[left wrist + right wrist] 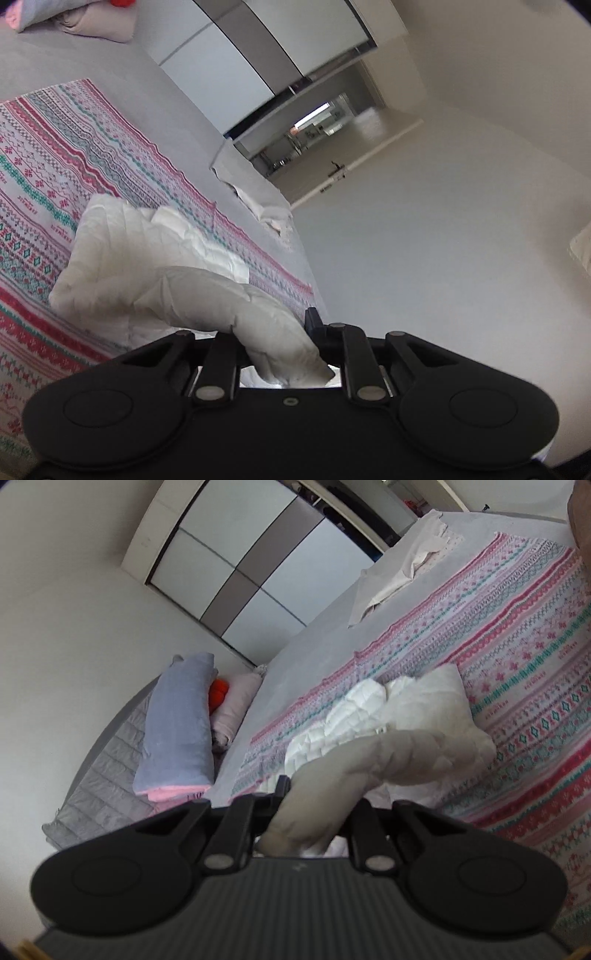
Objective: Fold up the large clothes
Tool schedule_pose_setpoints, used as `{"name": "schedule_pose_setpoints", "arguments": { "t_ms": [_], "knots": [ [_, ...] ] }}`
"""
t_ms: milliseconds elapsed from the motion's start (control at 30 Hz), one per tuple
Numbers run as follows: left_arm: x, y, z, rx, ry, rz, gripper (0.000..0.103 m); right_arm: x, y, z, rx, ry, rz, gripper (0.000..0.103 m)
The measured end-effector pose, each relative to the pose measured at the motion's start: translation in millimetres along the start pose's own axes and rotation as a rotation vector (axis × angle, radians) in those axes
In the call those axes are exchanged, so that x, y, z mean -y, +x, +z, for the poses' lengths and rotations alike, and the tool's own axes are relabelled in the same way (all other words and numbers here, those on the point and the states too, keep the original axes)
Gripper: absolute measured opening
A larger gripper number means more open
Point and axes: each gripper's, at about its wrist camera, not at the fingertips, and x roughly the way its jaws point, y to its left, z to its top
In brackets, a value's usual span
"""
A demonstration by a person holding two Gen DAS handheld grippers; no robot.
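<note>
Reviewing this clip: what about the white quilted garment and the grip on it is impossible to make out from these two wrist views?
- Left wrist view: the left gripper jaw tips are buried in the white quilted garment, so the contact is hidden.
- Right wrist view: the right gripper is likewise wrapped by the fabric.
- Both views: the garment is bunched on the patterned blanket, so its type and which part each gripper holds are unclear.

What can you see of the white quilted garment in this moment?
The white quilted garment looks puffy and padded, like a light jacket, crumpled rather than flat. Most of it rests on the patterned blanket. Two ends are lifted: the left gripper is shut on one, the right gripper on the other.
</note>
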Motion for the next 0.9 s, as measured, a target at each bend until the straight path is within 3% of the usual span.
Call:
{"name": "schedule_pose_setpoints", "arguments": {
  "t_ms": [233, 400, 533, 667, 767, 900],
  "knots": [
    [-15, 64, 36, 0.208, -0.034, 0.099, 0.02, 11, 72, 49, 0.106, 0.08, -0.004, 0.012],
    [-36, 125, 30, 0.327, 0.12, 0.238, 0.022, 44, 130, 68, 0.138, 0.146, -0.037, 0.013],
    [-68, 172, 22, 0.321, 0.253, 0.348, 0.023, 76, 178, 67, 0.109, 0.122, -0.126, 0.015],
    [-97, 211, 18, 0.247, 0.354, 0.437, 0.025, 109, 218, 62, 0.055, 0.138, -0.192, 0.018],
    [-118, 228, 17, 0.228, 0.353, 0.46, 0.026, 134, 236, 60, 0.034, 0.184, -0.154, 0.02],
    [-129, 229, 23, 0.223, 0.249, 0.432, 0.029, 159, 244, 57, 0.025, 0.261, -0.058, 0.023]
  ]
}}
